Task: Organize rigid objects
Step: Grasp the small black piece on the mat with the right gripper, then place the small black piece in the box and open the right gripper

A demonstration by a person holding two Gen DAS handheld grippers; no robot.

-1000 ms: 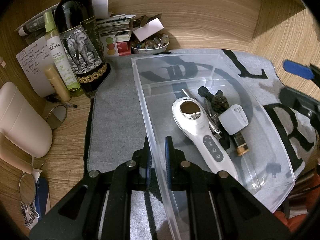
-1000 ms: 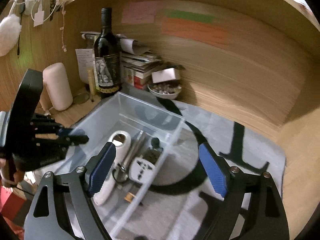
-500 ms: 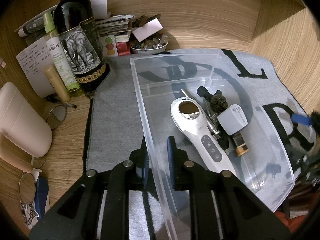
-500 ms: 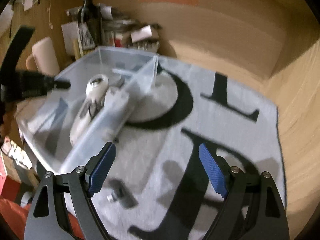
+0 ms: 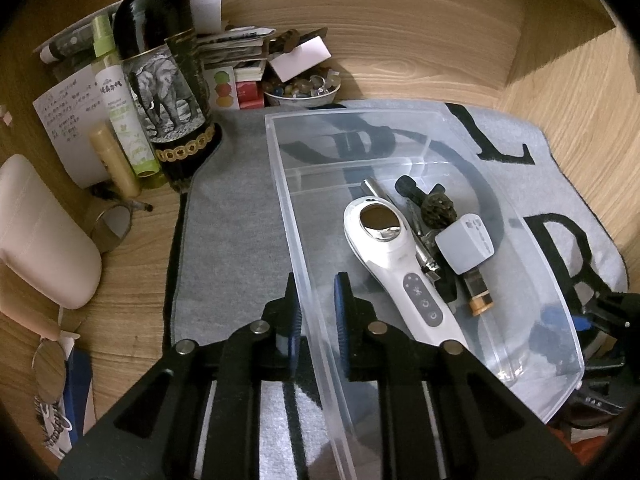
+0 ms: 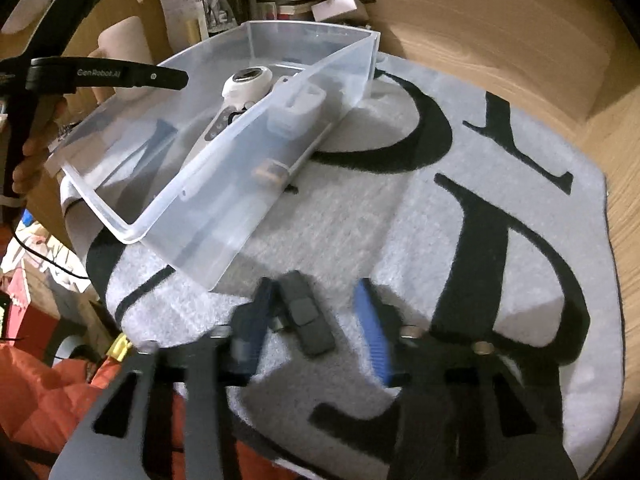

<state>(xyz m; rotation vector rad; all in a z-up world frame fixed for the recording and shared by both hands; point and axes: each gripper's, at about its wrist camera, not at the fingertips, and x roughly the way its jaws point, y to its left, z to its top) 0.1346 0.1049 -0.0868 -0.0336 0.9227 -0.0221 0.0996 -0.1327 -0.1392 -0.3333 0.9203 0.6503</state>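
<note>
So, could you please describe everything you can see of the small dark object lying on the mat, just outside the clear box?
The small dark object is a flat, elongated black block that looks like matte plastic, with a faint seam across its middle and a short stub at its side. It lies flat on the grey lettered mat, slanted, beside the near corner of the clear plastic box without touching it. The right gripper is open around it, one blue finger on each side; contact cannot be judged.

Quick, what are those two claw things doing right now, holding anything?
Left gripper: shut on the clear plastic bin, pinching its side wall.
Right gripper: open, holding nothing; a small dark gadget lies on the mat between its fingers.
</note>
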